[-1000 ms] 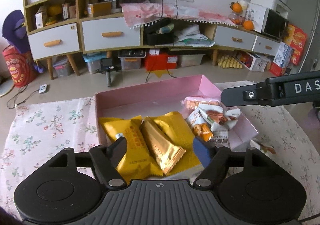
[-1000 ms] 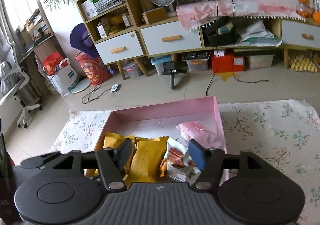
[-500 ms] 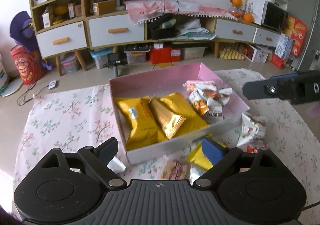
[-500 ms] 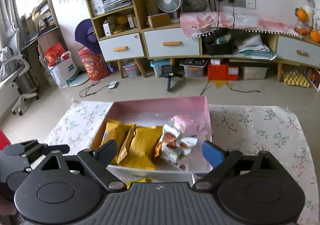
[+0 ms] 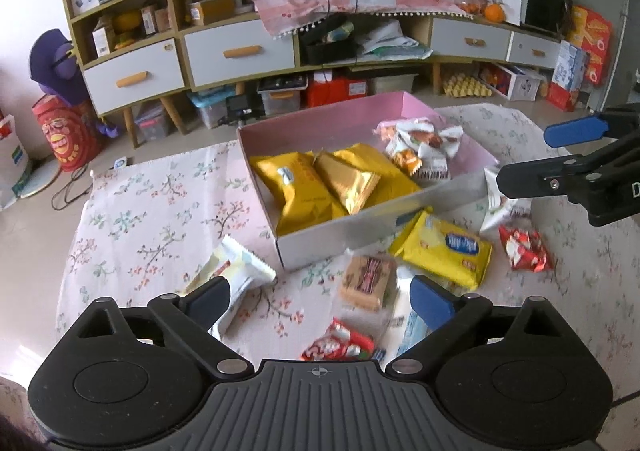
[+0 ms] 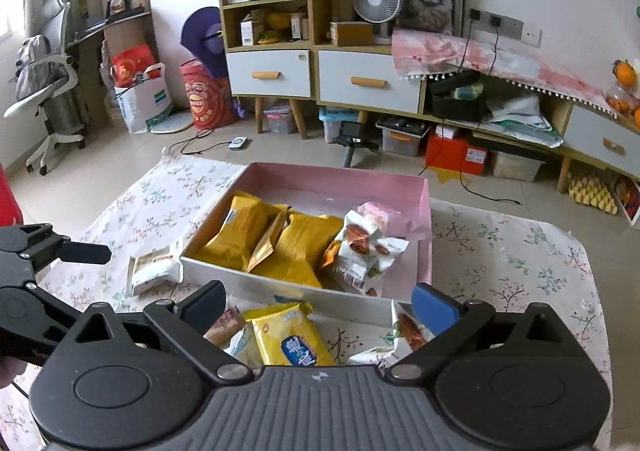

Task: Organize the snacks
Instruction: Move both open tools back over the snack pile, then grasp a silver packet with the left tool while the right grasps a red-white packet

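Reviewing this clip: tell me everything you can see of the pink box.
The pink box is an open, lidless rectangular tray, apparently cardboard, pink inside with a pale grey-white near wall. It sits flat on the floral cloth, skewed to the left wrist view. Inside lie yellow packets on the left and white nut-print packets on the right; the far part is bare. Loose snacks lie against or near its front wall. Neither gripper touches it.

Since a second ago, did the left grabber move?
Yes. The left gripper pulled back from over the pink box, jaws just opening, nothing between them; loose snacks now lie beneath.
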